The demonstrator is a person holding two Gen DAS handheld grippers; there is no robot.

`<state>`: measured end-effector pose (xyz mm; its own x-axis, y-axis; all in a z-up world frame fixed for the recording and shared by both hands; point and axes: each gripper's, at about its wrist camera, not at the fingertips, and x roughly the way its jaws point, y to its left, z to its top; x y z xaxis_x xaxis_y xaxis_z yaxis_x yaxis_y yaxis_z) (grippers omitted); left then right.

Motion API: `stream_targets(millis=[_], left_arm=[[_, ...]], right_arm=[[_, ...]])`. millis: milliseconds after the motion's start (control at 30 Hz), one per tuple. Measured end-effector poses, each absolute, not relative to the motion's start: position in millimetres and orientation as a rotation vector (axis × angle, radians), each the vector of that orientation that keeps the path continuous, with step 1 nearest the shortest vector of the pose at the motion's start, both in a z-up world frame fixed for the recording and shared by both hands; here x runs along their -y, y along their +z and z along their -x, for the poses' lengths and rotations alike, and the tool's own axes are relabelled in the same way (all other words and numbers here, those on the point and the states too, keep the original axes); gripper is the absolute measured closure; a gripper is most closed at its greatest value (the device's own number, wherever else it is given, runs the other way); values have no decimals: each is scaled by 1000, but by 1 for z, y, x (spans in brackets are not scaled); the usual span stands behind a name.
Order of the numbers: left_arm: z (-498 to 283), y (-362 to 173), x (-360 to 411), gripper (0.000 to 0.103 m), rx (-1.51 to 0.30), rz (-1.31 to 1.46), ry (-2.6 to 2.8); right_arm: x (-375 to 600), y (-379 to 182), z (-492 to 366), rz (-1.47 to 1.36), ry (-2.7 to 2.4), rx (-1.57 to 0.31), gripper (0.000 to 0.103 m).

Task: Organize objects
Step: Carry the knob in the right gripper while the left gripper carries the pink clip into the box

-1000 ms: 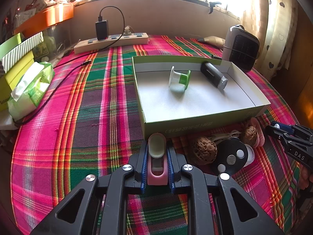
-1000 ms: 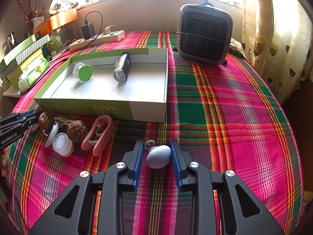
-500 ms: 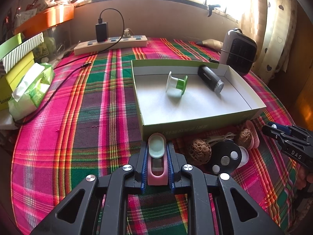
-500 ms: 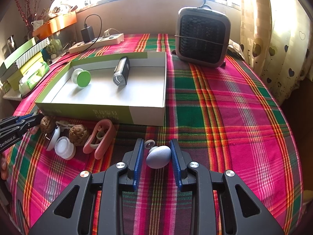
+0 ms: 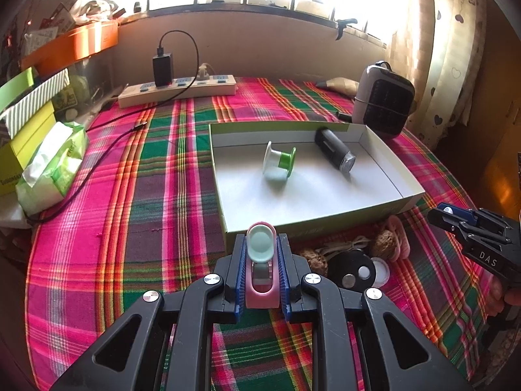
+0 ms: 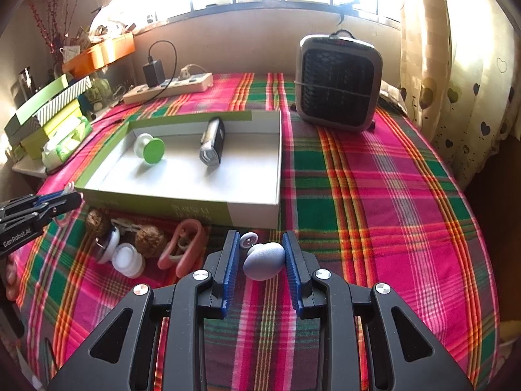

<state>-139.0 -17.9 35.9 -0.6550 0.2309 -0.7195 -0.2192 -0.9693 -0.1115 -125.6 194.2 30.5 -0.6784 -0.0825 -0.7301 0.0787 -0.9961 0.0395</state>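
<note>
My left gripper (image 5: 260, 241) is shut on a pink clip-like piece (image 5: 261, 280) with a pale mint oval top, held just short of the front wall of the open green-and-white box (image 5: 293, 218). Inside the box lie a green-and-white spool (image 5: 280, 163) and a black cylindrical device (image 5: 335, 153). My right gripper (image 6: 259, 244) is shut on a pale blue egg-shaped object (image 6: 263, 260) with a small white ring at its tip, above the plaid cloth in front of the box (image 6: 195, 210). Each gripper shows at the edge of the other's view: the right gripper (image 5: 446, 215) and the left gripper (image 6: 70, 200).
Loose items lie along the box front: a pink clip (image 6: 185, 247), two walnuts (image 6: 149, 241), a white cap (image 6: 128, 259), a black disc (image 5: 351, 268). A small heater (image 6: 338, 81) stands behind the box, a power strip (image 6: 169, 86) at the back, a tissue pack (image 5: 52, 166) and stacked boxes on the left.
Both grippers keep their grips. The views have drifted only slightly, and the things in the box and on the cloth lie where they were.
</note>
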Motion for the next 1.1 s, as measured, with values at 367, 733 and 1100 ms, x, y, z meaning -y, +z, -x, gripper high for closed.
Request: stream_targets(millis=[367, 733, 1100], left_arm=[[158, 48, 7, 87, 1, 1122, 2632], [190, 44, 7, 87, 23, 1156, 2630], [213, 36, 5, 87, 18, 1184, 2626]], right_arm=[[-183, 52, 146, -1129, -2807, -39, 74], [-174, 56, 188, -1115, -2813, -94, 74], [-174, 39, 235, -1190, -2788, -134, 74]])
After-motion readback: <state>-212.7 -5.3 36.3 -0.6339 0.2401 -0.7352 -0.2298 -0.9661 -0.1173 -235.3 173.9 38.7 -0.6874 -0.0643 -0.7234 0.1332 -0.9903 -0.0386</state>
